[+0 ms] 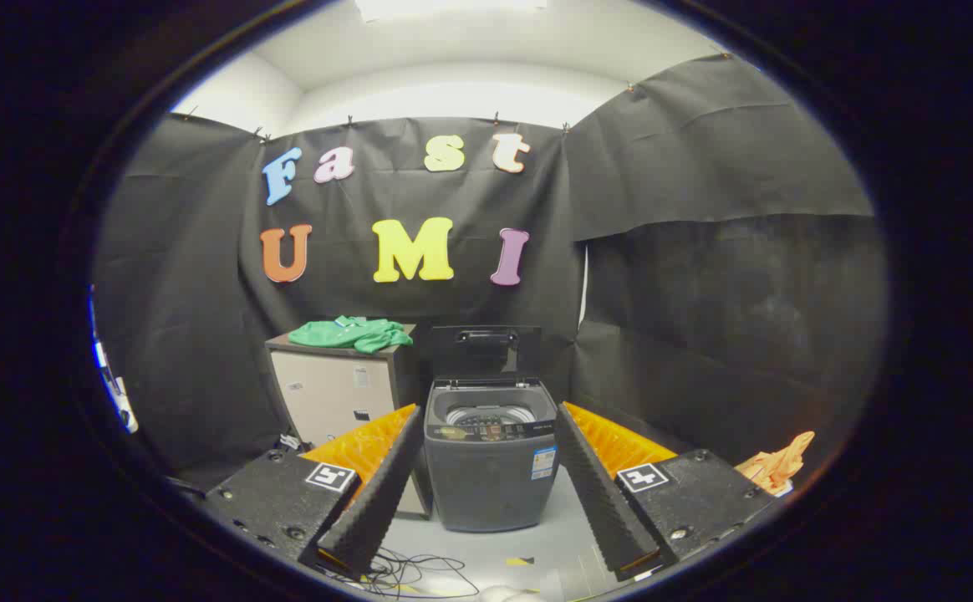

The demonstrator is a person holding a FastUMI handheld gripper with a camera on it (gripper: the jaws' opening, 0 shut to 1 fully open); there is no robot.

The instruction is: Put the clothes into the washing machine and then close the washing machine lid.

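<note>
Tool (486, 468) fingers spread wide, washing machine (491, 456) drum interior barely visible.

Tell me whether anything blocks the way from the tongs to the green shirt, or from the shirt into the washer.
Nothing visible does. The green shirt lies on top of the cabinet, well beyond the open, empty tongs. The washer stands right beside the cabinet with its lid raised, so the drum is open from above.

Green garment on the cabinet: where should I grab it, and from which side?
Take the green garment at its bunched folds near the washing machine, coming from above: it lies crumpled flat on the cabinet. The tool is open and well short of it.
</note>
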